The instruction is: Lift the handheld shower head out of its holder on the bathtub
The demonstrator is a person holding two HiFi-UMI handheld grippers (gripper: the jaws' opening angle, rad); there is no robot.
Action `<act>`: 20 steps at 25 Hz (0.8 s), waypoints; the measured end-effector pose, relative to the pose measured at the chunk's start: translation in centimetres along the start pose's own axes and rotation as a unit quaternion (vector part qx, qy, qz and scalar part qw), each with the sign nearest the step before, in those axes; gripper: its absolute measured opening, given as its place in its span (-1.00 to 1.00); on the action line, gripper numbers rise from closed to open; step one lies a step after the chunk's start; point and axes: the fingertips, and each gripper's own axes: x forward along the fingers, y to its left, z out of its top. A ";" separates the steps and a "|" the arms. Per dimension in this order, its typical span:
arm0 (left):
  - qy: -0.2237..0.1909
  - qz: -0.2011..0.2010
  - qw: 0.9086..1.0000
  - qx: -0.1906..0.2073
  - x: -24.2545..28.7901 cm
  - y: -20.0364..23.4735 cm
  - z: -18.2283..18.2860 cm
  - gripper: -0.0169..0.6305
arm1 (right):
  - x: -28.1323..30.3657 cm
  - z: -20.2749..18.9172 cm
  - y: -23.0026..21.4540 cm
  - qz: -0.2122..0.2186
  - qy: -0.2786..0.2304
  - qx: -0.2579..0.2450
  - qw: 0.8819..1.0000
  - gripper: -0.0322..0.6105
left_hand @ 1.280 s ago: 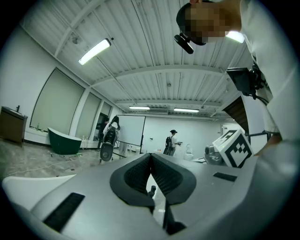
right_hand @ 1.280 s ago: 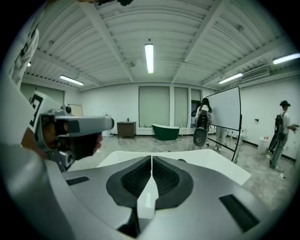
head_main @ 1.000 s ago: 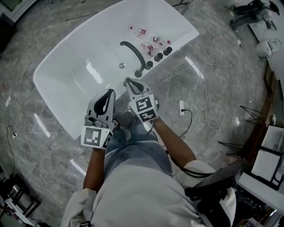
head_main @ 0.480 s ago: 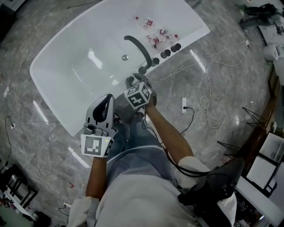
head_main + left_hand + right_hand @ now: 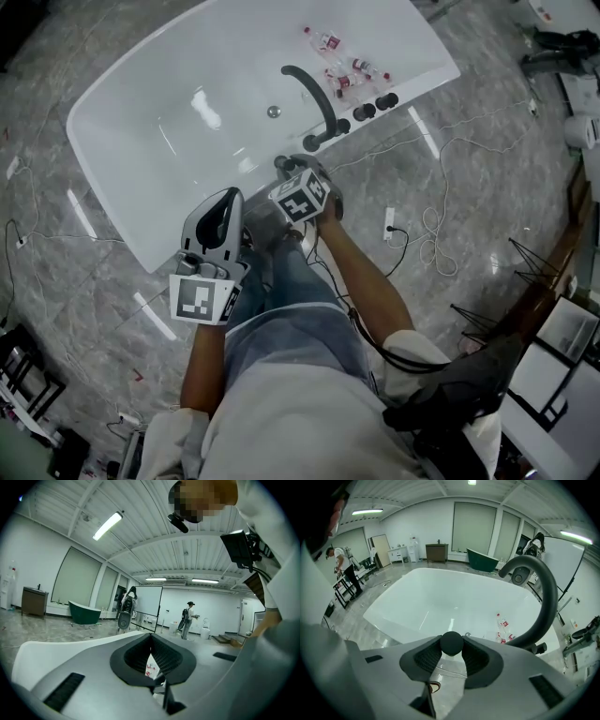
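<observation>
The handheld shower head shows as a black rounded end (image 5: 452, 644) at the near rim of the white bathtub (image 5: 440, 597). My right gripper (image 5: 452, 652) points steeply down over it. Its jaws are closing and both pads touch the black end. From above, this gripper (image 5: 291, 171) covers most of the shower head (image 5: 284, 164) on the tub's rim (image 5: 122, 239). My left gripper (image 5: 225, 199) is held lower left of it, short of the tub, with its jaws together and nothing between them (image 5: 151, 637).
A curved black faucet (image 5: 314, 94) arches over the tub, with black knobs (image 5: 375, 106) beside it. Several small bottles (image 5: 342, 66) lie inside the tub. A power strip (image 5: 385, 223) and loose cables (image 5: 431, 225) lie on the marble floor to the right.
My right gripper has dropped and tipped downward onto the shower head at the tub's rim. The left gripper has sunk a little and stays short of the tub.
</observation>
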 end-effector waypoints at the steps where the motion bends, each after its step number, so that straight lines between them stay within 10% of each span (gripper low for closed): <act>1: -0.001 0.000 1.000 0.001 0.0 0.1 0.1 -0.91 | -0.5 0.1 0.1 -0.002 -0.006 0.000 1.000 -0.47; 20: -0.075 -0.050 0.996 0.020 -2.7 -7.7 10.0 -0.91 | -29.5 8.6 1.1 -0.045 -0.266 0.065 0.961 -0.47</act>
